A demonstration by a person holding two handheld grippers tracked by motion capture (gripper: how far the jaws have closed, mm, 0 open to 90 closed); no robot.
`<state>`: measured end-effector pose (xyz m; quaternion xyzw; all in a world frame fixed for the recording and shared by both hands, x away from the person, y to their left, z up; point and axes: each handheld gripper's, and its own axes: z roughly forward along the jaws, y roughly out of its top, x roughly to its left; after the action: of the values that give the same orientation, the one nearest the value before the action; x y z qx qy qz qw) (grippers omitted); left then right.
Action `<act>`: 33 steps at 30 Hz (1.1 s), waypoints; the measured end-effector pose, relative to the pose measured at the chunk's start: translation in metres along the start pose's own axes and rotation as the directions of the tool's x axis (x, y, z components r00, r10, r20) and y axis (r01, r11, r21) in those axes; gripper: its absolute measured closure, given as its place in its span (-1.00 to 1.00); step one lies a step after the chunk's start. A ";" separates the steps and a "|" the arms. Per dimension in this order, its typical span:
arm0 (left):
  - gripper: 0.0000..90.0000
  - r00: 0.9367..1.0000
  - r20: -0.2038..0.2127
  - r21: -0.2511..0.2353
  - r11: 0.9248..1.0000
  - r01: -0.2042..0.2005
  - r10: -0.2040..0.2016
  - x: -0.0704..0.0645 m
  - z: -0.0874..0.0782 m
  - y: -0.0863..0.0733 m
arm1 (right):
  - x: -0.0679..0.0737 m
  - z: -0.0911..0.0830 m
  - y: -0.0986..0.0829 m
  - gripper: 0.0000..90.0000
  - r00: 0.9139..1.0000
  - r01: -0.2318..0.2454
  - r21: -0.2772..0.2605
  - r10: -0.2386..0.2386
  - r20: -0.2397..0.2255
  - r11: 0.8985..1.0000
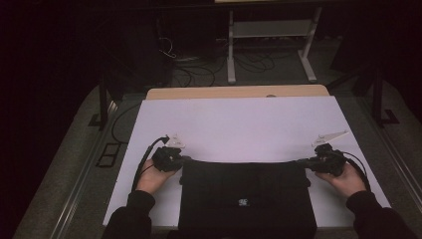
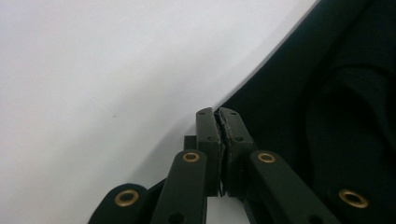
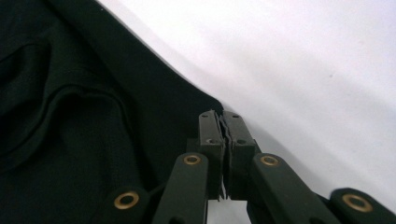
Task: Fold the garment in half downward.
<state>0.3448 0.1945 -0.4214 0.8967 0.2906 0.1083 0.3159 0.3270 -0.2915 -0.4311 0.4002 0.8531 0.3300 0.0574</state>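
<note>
A black folded garment (image 1: 246, 194) with a small white label lies at the near edge of the white board (image 1: 239, 124). My left gripper (image 1: 185, 159) is shut on its far left corner. My right gripper (image 1: 301, 162) is shut on its far right corner, and the far edge runs stretched between them. In the left gripper view the jaws of the left gripper (image 2: 218, 114) meet tight on the cloth's edge, with the garment (image 2: 336, 93) spreading to the right. In the right gripper view the right gripper (image 3: 222, 116) pinches the corner, and the garment (image 3: 70, 116) lies to the left.
The white board covers a wooden tabletop (image 1: 239, 92), whose far edge shows. Beyond it, on the dark floor, stand a white metal frame (image 1: 271, 30) and loose cables (image 1: 199, 69). A metal rail (image 1: 84, 184) runs along the table's left side.
</note>
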 end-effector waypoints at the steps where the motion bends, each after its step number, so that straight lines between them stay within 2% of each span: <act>1: 0.92 1.000 -0.009 -0.005 1.000 -0.002 0.002 0.000 -0.001 0.001 | 0.000 0.000 0.000 0.92 1.000 0.000 -0.002 0.000 0.006 1.000; 5: 0.92 1.000 -0.023 -0.018 1.000 -0.005 0.005 0.002 -0.005 0.001 | 0.001 -0.002 0.003 0.92 0.999 0.004 -0.007 -0.004 0.034 1.000; 17: 0.92 0.998 -0.066 -0.032 0.999 -0.005 0.003 0.009 -0.017 0.011 | 0.001 -0.012 0.016 0.92 0.997 0.030 -0.053 -0.026 0.078 0.998; 20: 0.92 0.997 -0.076 -0.035 0.999 -0.002 -0.001 0.011 -0.021 0.013 | 0.000 -0.012 0.023 0.92 0.996 0.039 -0.055 -0.034 0.083 0.998; 23: 0.92 0.997 -0.080 -0.014 1.000 -0.014 0.013 0.012 -0.027 0.015 | 0.000 -0.012 0.031 0.92 0.995 0.054 -0.055 -0.049 0.085 0.997; 26: 0.92 0.996 -0.085 -0.027 1.000 -0.012 0.010 0.015 -0.033 0.020 | 0.000 -0.013 0.038 0.92 0.994 0.064 -0.060 -0.059 0.090 0.996; 33: 0.92 0.997 -0.078 -0.037 0.999 0.003 -0.005 0.026 -0.034 0.028 | -0.009 -0.014 0.053 0.92 0.996 0.040 -0.078 -0.034 0.085 0.996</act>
<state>0.3656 0.2093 -0.3768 0.8852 0.3024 0.1478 0.3212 0.3617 -0.2806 -0.3890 0.3951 0.8433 0.3457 0.1151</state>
